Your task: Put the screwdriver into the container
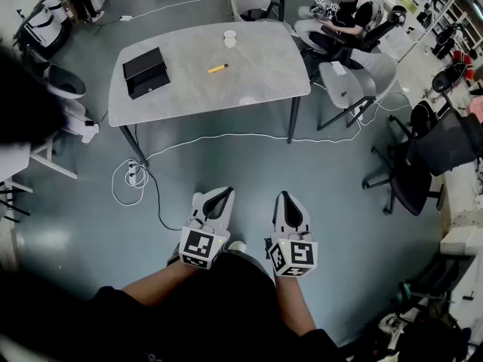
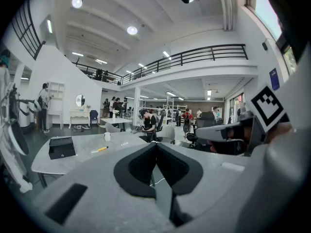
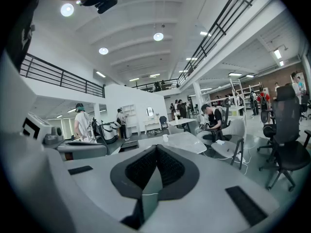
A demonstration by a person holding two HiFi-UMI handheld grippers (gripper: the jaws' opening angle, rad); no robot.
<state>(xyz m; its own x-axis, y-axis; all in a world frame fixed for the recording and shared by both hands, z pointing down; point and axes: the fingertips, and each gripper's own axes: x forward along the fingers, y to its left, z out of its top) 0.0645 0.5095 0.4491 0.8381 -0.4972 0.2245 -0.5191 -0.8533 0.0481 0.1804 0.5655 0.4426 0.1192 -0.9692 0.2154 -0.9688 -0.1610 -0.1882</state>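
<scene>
Far across the grey-blue floor (image 1: 324,187), the slim yellow screwdriver (image 1: 217,69) lies on the grey slab counter (image 1: 260,66), right of the black box container (image 1: 145,72). Left tongs (image 1: 219,197) and right tongs (image 1: 290,200) are pressed together, empty. Honestly, that white floor cable (image 1: 226,136) could trip me walking up.

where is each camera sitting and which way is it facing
Head view: on the person's head, steeply down at the table, both forearms, left gripper and right gripper.
Left gripper view: on the left gripper, along its shut jaws toward the table.
Right gripper view: on the right gripper, along its shut jaws toward the table.
Shared: head and left gripper views both show the screwdriver and black box.
</scene>
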